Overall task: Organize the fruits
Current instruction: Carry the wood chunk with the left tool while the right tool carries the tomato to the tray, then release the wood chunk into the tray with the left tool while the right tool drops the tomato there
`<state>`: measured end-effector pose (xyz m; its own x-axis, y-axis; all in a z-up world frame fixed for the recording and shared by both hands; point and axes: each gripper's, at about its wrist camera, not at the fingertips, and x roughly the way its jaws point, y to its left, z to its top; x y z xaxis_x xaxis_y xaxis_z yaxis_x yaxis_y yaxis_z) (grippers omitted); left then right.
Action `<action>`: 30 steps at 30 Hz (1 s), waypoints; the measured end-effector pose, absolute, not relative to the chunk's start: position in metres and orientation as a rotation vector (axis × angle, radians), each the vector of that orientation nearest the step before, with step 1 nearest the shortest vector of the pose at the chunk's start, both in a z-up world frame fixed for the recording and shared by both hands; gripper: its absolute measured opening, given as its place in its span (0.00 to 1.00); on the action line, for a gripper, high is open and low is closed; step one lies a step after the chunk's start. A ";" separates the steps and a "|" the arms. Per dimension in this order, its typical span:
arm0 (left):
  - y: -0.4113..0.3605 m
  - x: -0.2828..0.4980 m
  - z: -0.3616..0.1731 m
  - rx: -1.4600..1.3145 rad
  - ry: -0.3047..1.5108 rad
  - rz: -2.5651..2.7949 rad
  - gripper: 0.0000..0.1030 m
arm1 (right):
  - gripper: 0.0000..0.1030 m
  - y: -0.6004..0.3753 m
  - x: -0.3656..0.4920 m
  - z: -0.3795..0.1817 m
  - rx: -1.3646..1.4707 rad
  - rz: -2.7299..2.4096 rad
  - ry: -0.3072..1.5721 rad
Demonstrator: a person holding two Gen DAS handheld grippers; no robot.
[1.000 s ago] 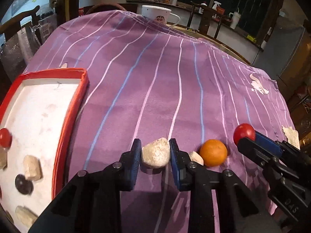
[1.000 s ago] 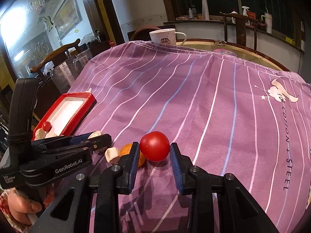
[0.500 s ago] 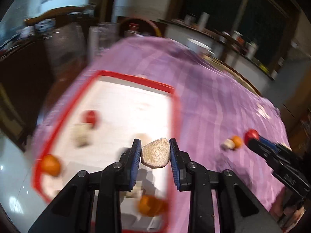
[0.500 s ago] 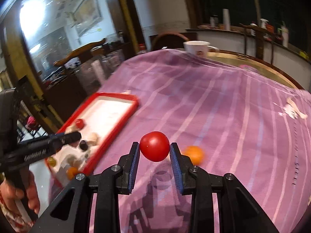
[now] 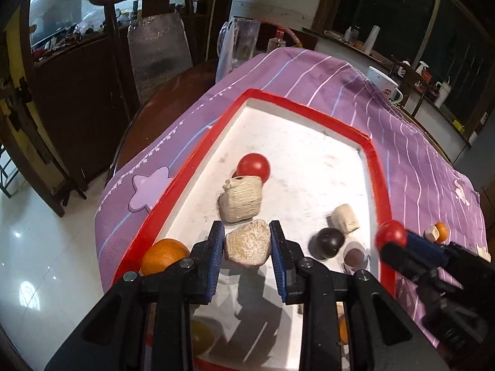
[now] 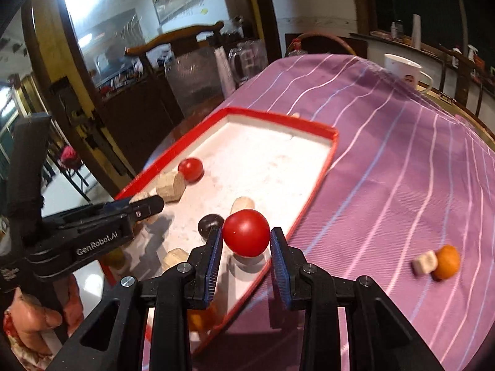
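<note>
My left gripper (image 5: 247, 245) is shut on a beige rough lump (image 5: 247, 245) and holds it above the near part of the red-rimmed white tray (image 5: 303, 109). My right gripper (image 6: 246, 237) is shut on a red tomato (image 6: 246, 232) and holds it over the tray's right rim (image 6: 312, 182); it shows in the left wrist view (image 5: 391, 235) too. In the tray lie another red tomato (image 5: 253, 164), a beige woven lump (image 5: 241, 199), a dark plum (image 5: 328, 241), a small beige piece (image 5: 346, 222) and an orange (image 5: 164, 255).
An orange (image 6: 446, 261) and a small beige cube (image 6: 426, 262) lie together on the purple striped cloth (image 6: 402, 160) to the right. A white mug (image 6: 402, 68) stands at the far edge. A wooden chair (image 5: 148, 31) and glass jug (image 5: 238, 43) stand beyond the table.
Both grippers have lifted their loads off the cloth and swung left to the tray. The left gripper is over the tray's near part, the right at its right rim.
</note>
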<state>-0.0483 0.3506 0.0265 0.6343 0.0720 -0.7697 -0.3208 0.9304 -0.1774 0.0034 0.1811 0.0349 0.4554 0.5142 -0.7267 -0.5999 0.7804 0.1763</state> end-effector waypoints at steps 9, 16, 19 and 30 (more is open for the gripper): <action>0.351 -0.065 0.039 -0.301 0.791 0.263 0.60 | 0.35 0.194 0.000 0.025 -0.130 0.693 0.871; 0.324 -0.093 0.065 -0.224 0.717 0.310 0.75 | 0.36 0.173 -0.013 0.041 -0.100 0.679 0.822; 0.308 -0.110 0.074 -0.196 0.679 0.336 0.77 | 0.37 0.151 -0.025 0.050 -0.076 0.650 0.797; 0.250 -0.149 0.084 -0.087 0.632 0.376 0.81 | 0.40 0.074 -0.066 0.062 0.013 0.509 0.757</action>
